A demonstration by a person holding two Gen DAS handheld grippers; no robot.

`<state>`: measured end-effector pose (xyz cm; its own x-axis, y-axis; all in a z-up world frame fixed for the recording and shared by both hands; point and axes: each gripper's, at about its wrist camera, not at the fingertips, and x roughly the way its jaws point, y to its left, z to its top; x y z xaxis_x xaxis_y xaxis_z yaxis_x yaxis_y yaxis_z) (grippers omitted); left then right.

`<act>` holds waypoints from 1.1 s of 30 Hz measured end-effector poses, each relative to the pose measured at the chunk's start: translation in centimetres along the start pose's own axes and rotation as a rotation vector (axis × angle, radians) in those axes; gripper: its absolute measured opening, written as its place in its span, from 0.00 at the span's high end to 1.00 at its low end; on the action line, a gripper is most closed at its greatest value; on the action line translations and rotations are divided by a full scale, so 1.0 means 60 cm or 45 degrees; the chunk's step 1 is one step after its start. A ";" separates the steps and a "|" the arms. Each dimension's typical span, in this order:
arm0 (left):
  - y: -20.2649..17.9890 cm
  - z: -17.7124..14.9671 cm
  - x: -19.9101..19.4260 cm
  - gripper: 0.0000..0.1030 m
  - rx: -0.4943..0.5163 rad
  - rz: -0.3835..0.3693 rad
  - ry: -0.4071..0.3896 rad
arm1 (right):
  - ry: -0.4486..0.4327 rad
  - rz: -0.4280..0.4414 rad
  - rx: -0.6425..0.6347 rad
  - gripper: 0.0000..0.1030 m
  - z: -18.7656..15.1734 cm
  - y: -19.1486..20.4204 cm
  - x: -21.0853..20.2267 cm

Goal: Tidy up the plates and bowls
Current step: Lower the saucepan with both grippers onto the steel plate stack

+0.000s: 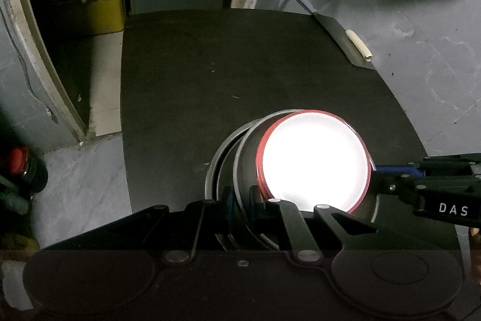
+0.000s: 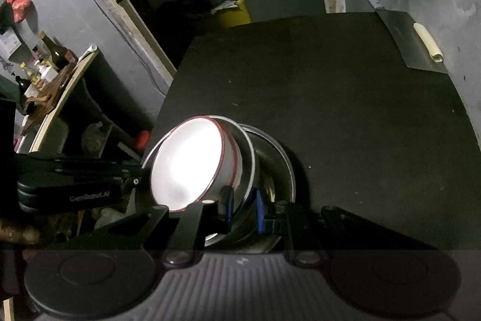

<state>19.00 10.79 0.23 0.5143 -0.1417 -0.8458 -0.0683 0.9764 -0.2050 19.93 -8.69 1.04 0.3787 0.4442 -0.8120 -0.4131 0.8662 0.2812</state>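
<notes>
Here both grippers clamp one tilted stack: the left gripper (image 1: 240, 200) has its fingers clenched on the steel bowl (image 1: 245, 167), and the right gripper (image 2: 242, 208) pinches that rim too. The red-rimmed white bowl (image 1: 314, 161) nests inside, near the counter's (image 1: 225, 65) front edge. Only the right wrist view shows a bottle-laden shelf (image 2: 57, 86) far left; the counter's far half lies open.
</notes>
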 end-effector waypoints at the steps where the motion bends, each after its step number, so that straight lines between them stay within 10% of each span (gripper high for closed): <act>1: 0.000 0.001 0.000 0.91 0.002 0.002 0.000 | 0.001 -0.001 0.003 0.83 0.000 0.000 0.001; 33: -0.002 0.009 0.021 0.91 0.014 0.038 0.031 | 0.022 0.001 0.063 0.83 -0.005 -0.003 0.021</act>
<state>20.11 10.60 -0.56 0.4914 -0.1159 -0.8632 -0.0741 0.9820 -0.1740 20.23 -8.37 -0.19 0.3640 0.4411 -0.8203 -0.3720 0.8763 0.3061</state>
